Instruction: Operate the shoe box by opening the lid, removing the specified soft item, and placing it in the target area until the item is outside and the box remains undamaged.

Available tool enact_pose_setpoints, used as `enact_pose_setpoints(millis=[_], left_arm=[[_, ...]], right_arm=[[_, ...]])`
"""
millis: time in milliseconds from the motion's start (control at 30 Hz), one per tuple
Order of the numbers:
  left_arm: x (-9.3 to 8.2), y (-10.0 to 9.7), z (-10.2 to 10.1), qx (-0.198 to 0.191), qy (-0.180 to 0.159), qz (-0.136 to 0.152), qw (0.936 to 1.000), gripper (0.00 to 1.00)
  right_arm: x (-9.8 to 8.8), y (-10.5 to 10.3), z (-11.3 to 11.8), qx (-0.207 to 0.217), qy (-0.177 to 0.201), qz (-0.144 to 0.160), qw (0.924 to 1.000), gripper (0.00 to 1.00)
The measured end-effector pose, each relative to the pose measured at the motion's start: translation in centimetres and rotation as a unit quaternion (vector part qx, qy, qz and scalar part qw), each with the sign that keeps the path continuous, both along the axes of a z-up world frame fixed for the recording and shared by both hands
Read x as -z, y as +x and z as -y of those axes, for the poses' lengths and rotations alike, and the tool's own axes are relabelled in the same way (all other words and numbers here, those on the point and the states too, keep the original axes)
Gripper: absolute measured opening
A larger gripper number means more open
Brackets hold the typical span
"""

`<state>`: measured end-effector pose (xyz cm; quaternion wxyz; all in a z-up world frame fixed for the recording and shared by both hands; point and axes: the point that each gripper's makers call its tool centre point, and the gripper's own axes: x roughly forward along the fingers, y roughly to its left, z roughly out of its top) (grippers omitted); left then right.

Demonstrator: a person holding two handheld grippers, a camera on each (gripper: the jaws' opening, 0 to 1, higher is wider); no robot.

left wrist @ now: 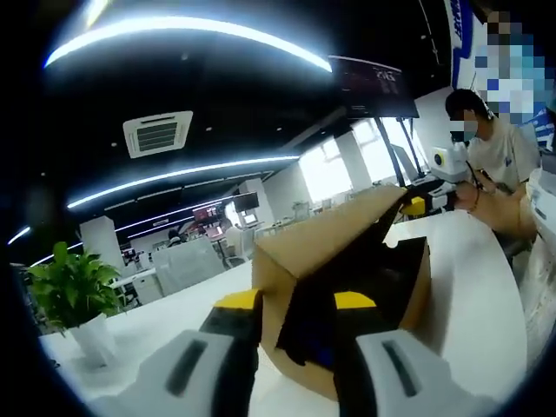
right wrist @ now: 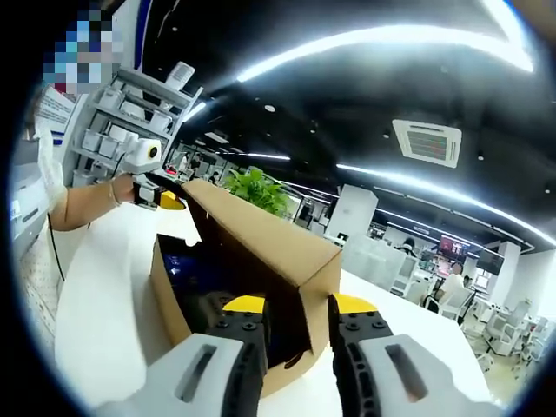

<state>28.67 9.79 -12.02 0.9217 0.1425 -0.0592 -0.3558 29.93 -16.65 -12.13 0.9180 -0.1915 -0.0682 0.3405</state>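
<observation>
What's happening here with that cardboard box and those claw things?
A person is working a cardboard shoe box on a white table with a handheld claw in each hand. The lid is already raised, and dark contents show inside. The right claw sits open at one end of the box, the left claw open at the other. Nothing has been lifted out yet.
</observation>
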Motion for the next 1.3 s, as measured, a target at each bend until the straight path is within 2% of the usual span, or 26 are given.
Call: enact_pose_setpoints(millis=[567, 833, 1100, 1300], left_arm=[[-1.5, 2.0, -0.2, -0.005, 0.006, 0.015, 0.9999, 0.3], [-2.1, 3.0, -0.1, -0.008, 0.019, 0.013, 0.9997, 0.3], [-2.5, 3.9, -0.2, -0.009, 0.015, 0.009, 0.9998, 0.3], [-3.0, 5.1, -0.2, -0.007, 0.01, 0.005, 0.9999, 0.3]], right_arm=[[-1.6, 2.0, -0.2, 0.012, -0.002, 0.01, 0.9999, 0.26], [-2.2, 3.0, -0.2, 0.015, -0.008, 0.01, 0.9998, 0.26], [-2.5, 3.8, -0.3, 0.015, -0.01, 0.009, 0.9998, 0.27], [-3.0, 5.3, -0.4, 0.019, -0.022, 0.015, 0.9995, 0.28]])
